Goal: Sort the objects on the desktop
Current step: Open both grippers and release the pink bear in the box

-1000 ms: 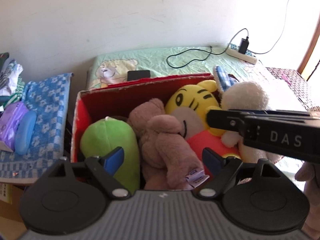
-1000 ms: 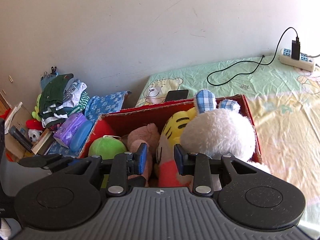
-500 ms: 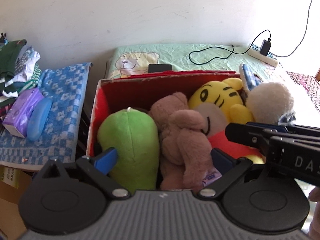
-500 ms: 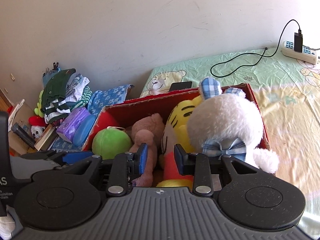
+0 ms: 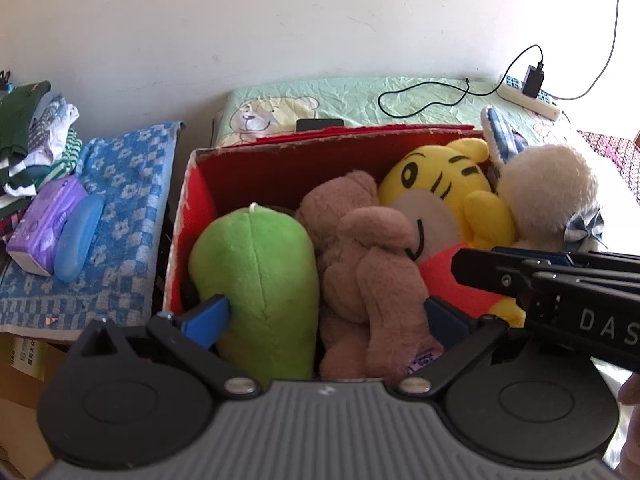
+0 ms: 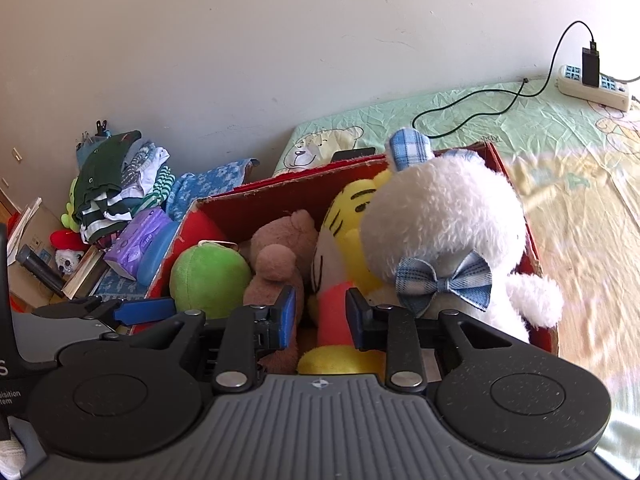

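At the near edge of the red cardboard box (image 5: pixel 280 148), left gripper (image 5: pixel 324 316) is spread wide, pads straddling the green plush (image 5: pixel 256 276) and the brown teddy bear (image 5: pixel 360 264), holding nothing. Right gripper (image 6: pixel 320 318) sits just beside it, fingers narrowed but with a visible gap, empty, aimed at the red belly of the yellow tiger plush (image 6: pixel 344 232); from the left wrist its body crosses the box's right side. All four toys are already in the box: green at left, teddy next, tiger beyond it, white bunny plush (image 6: pixel 444 232) with the blue plaid bow wedged against the right wall, one paw hanging over the rim. Looks like the toy-binning step is about done and both tools are clear. Next move probably needs backing out, then picking a new target. Beyond the box to the left: purple tissue pack (image 5: pixel 44 224) and blue case (image 5: pixel 78 248) on the blue checked towel (image 5: pixel 132 184). Farther back: black phone (image 5: pixel 320 124) and power strip (image 6: pixel 592 88) on the bear-print sheet (image 6: pixel 500 120).
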`<move>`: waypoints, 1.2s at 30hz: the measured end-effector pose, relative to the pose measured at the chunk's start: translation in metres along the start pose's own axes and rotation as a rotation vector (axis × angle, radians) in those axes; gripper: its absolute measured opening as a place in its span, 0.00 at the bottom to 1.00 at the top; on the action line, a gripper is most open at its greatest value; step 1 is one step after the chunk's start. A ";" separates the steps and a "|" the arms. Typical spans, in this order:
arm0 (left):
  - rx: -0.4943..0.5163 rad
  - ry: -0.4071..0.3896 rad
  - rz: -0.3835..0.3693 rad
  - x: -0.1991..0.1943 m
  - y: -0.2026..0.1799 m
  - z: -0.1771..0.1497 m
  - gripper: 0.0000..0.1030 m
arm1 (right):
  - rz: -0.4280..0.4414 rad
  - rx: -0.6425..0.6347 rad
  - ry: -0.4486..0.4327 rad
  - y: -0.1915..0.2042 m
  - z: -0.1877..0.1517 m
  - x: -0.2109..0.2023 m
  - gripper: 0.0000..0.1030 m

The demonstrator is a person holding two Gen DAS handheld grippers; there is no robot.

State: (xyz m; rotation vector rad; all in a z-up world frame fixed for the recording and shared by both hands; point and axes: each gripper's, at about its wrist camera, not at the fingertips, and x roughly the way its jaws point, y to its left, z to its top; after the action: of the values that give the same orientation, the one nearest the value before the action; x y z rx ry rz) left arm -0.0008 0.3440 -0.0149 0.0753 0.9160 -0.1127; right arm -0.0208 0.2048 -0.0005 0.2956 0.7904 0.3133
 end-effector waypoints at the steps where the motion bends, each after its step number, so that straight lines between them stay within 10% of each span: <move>1: 0.007 0.003 0.004 0.001 -0.001 0.000 1.00 | -0.001 0.002 0.001 0.000 0.000 0.000 0.27; 15: 0.126 -0.035 0.063 0.002 -0.025 -0.006 1.00 | 0.053 0.003 0.008 0.010 -0.008 0.002 0.31; 21: 0.041 -0.006 -0.007 -0.009 -0.022 0.000 0.99 | 0.060 -0.018 -0.054 0.008 -0.004 -0.017 0.31; 36: -0.092 -0.007 0.159 -0.036 -0.063 0.007 0.99 | 0.120 -0.041 -0.092 -0.041 0.010 -0.058 0.32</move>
State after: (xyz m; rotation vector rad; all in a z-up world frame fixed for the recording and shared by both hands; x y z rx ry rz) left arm -0.0252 0.2828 0.0163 0.0622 0.9039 0.0771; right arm -0.0456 0.1436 0.0284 0.3171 0.6761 0.4250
